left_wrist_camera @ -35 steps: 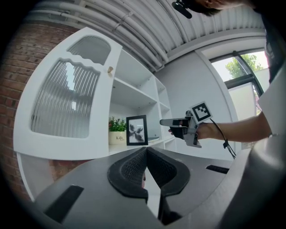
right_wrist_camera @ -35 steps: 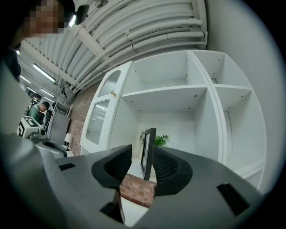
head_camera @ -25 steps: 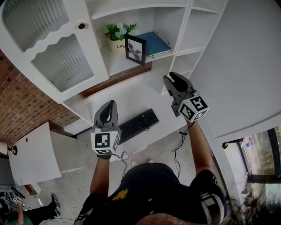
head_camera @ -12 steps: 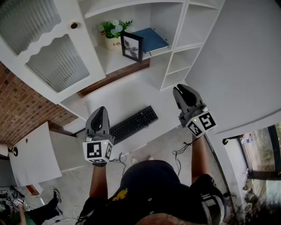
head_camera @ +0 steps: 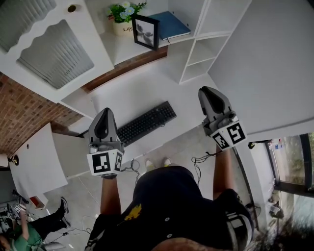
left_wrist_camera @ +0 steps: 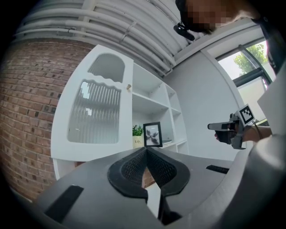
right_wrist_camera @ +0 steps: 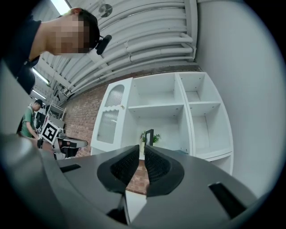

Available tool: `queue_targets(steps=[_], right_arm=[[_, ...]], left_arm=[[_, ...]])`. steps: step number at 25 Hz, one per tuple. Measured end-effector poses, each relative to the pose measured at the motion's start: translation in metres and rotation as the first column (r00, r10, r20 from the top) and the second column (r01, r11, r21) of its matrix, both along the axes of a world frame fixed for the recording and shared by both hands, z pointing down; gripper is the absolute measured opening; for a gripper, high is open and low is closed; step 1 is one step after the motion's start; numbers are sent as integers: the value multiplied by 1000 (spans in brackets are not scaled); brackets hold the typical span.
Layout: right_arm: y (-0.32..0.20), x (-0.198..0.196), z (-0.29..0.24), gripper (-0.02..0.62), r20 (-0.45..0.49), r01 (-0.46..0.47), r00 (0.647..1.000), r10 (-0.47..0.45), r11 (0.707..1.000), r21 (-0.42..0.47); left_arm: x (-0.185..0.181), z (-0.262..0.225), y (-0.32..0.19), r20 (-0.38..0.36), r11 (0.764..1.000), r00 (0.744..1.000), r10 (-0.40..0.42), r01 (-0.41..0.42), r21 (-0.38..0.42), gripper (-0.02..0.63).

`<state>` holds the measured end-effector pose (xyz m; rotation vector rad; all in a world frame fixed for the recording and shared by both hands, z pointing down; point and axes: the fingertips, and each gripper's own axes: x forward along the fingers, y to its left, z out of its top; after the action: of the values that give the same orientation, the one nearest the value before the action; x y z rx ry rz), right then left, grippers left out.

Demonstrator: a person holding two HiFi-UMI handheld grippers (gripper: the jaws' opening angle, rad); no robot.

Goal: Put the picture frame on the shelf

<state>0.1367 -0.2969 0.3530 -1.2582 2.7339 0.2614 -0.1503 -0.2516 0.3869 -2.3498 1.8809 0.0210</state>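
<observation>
The black picture frame (head_camera: 145, 32) stands upright on the white shelf (head_camera: 117, 49), between a potted plant and a blue book. Neither gripper touches it. It also shows far off in the left gripper view as a picture frame (left_wrist_camera: 152, 134) and edge-on in the right gripper view as a frame (right_wrist_camera: 149, 136). My left gripper (head_camera: 104, 114) hangs over the desk's front edge, left of the keyboard, its jaws shut and empty. My right gripper (head_camera: 206, 91) is held off the desk's right end. Its jaws are closing, a narrow gap left and nothing between them.
A potted plant (head_camera: 122, 14) and a blue book (head_camera: 169, 24) flank the frame. A black keyboard (head_camera: 144, 122) lies on the white desk (head_camera: 142, 90). A cabinet door with ribbed glass (head_camera: 54, 49) stands open at left. Cables (head_camera: 201, 159) lie on the floor.
Both grippers have drawn back from the shelf toward the person and lower in the head view. The right gripper's jaws have narrowed. The frame stays on the shelf.
</observation>
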Motion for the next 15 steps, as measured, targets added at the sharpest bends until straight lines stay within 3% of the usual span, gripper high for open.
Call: queue_targets(steps=[8,15], right_arm=[[8,4,2,24,30,-13,999,14,1000,-19],[14,4,7,16,36,-26,999,28,999,-43]], left_arm=[[-15,8,11,54,998,996,-65,66,-13,18],[-26,12,21,54,997,996,-77,79,-25,18]])
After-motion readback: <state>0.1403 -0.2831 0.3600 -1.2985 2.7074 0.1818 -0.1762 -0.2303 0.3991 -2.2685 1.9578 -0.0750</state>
